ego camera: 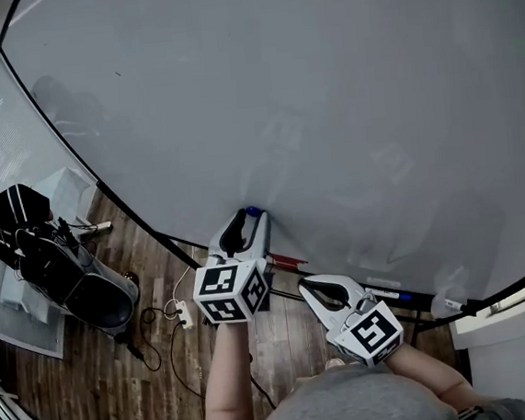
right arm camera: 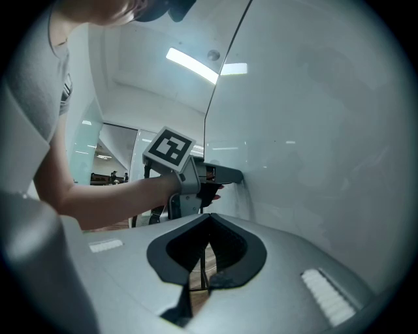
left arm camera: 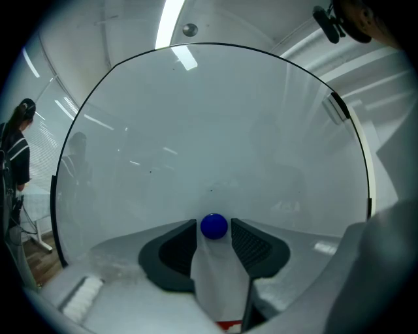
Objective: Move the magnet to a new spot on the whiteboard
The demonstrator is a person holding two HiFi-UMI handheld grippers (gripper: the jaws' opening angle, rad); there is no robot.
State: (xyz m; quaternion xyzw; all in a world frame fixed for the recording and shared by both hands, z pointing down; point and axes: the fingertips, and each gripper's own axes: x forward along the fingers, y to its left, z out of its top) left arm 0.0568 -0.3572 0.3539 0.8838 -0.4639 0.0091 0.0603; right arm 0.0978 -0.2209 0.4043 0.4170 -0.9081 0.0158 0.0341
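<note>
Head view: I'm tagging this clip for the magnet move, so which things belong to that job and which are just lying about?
Job in hand:
- blue magnet, between the open jaws of the left gripper
- whiteboard

Just lying about:
- right gripper, shut and empty
- red marker below the board
- floor cables
- person at the left

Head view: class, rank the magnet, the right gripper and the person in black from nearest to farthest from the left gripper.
1. Magnet: on the whiteboard, between the open jaws.
2. Right gripper: close by, lower right.
3. Person in black: far off at the left edge.
</note>
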